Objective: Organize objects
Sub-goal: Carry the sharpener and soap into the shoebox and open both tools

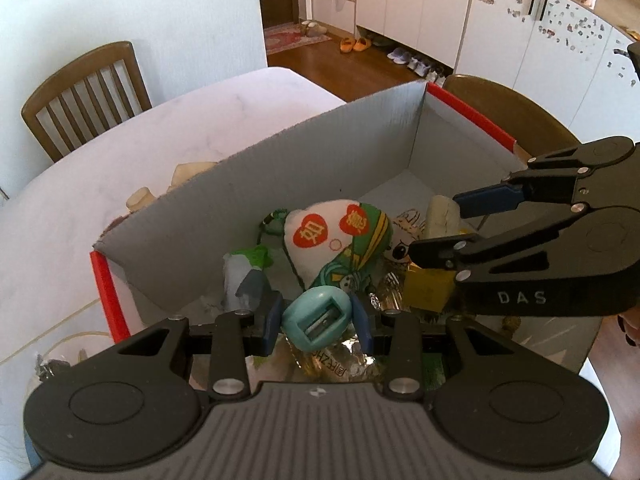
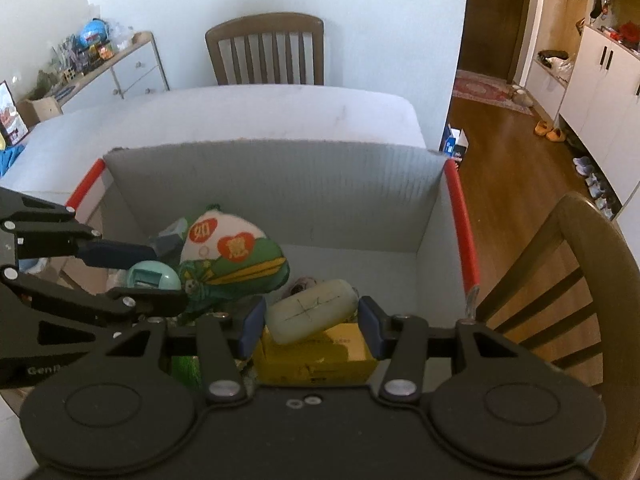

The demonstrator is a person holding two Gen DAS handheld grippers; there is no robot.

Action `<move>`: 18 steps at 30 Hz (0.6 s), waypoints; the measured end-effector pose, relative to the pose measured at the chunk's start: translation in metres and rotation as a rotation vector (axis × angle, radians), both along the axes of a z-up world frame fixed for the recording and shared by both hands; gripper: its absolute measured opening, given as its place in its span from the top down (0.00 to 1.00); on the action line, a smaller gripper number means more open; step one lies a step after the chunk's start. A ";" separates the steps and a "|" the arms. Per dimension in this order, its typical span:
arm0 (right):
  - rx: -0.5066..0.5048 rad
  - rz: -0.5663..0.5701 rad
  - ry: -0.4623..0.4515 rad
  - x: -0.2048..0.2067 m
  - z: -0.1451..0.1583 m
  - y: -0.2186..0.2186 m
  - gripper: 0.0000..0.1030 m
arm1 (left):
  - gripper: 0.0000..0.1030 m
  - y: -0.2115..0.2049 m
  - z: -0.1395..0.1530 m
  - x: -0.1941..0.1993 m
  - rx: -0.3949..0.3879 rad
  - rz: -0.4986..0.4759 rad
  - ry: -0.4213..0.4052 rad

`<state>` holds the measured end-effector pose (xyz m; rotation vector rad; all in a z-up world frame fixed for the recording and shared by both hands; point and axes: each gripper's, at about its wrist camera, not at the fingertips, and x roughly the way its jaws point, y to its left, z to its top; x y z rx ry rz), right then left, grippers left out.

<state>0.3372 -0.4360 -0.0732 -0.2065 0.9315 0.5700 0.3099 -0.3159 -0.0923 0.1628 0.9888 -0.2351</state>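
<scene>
My left claw [image 1: 318, 322] was clamped on a teal pencil sharpener [image 1: 317, 317], its blue pads [image 1: 273, 320] pressed to either side, holding it over the near end of the cardboard box [image 1: 280, 168]. Just beyond it lay a green-and-white stuffed pouch [image 1: 340, 240] with two orange hearts. My right claw [image 2: 311, 326] stood spread with nothing between its pads, hovering inside the same box to the right of the left one. Directly ahead of it, a pale oblong block [image 2: 312, 311] rested on a yellow carton [image 2: 320, 356]. The box sat on a white table [image 2: 256, 112], wooden chairs [image 2: 265, 49] beyond.
</scene>
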 end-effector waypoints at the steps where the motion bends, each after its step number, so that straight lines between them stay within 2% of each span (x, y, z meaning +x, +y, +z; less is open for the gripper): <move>1: -0.002 0.002 0.002 0.000 -0.001 0.000 0.53 | 0.64 0.000 -0.001 0.001 -0.002 0.001 0.006; 15: -0.013 0.019 0.041 0.004 -0.003 0.000 0.52 | 0.63 0.001 -0.011 0.003 0.000 0.012 0.050; 16: -0.011 0.020 0.044 0.004 -0.003 0.000 0.52 | 0.61 0.001 -0.011 0.003 -0.001 0.016 0.052; 18: -0.008 0.022 0.046 0.002 -0.002 -0.001 0.51 | 0.46 0.001 -0.010 0.002 -0.006 0.024 0.051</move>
